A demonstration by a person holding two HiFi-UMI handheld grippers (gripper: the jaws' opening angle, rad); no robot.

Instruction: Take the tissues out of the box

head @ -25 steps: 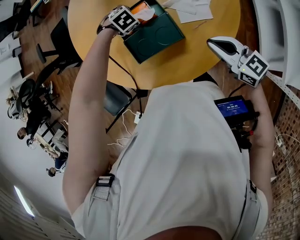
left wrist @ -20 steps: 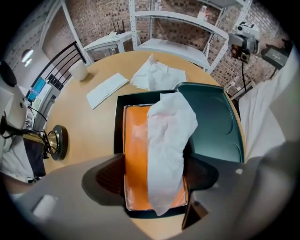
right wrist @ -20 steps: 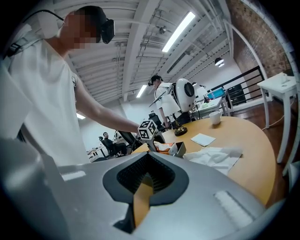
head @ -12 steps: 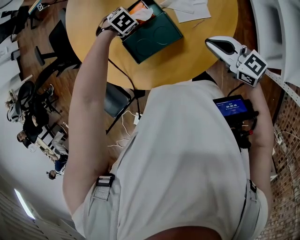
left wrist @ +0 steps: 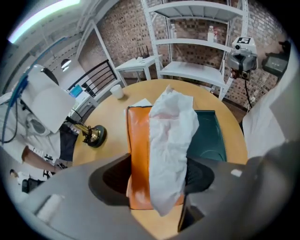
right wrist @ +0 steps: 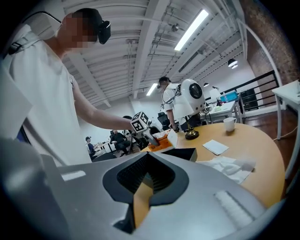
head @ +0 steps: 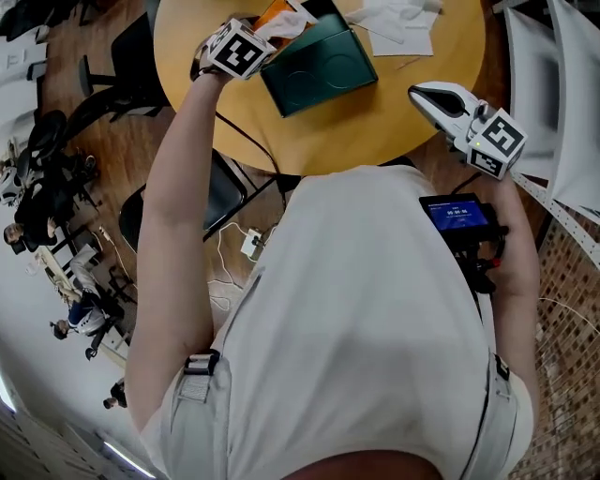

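Note:
A dark green tissue box [head: 319, 70] with an orange opened part [left wrist: 138, 154] lies on the round wooden table [head: 375, 122]. A white tissue [left wrist: 171, 136] sticks up out of it, also seen as the tissue [head: 281, 23] in the head view. My left gripper [left wrist: 158, 176] is over the box and its jaws are closing around that tissue. The right pad touches it, while a strip of orange still shows on the left side. My right gripper [head: 427, 92] hovers shut and empty above the table's near right edge, seen in its own view as the right gripper [right wrist: 149, 187].
Loose tissues and paper [head: 398, 23] lie on the table behind the box. A white cup [left wrist: 117, 91] and a brass stand [left wrist: 93, 136] sit at the far side. White shelves [left wrist: 197, 42], a folding chair [head: 220, 192] and seated people surround the table.
The left gripper has settled over the box's tissue and its jaws have narrowed around it. The head view has shifted slightly. The right gripper has barely moved.

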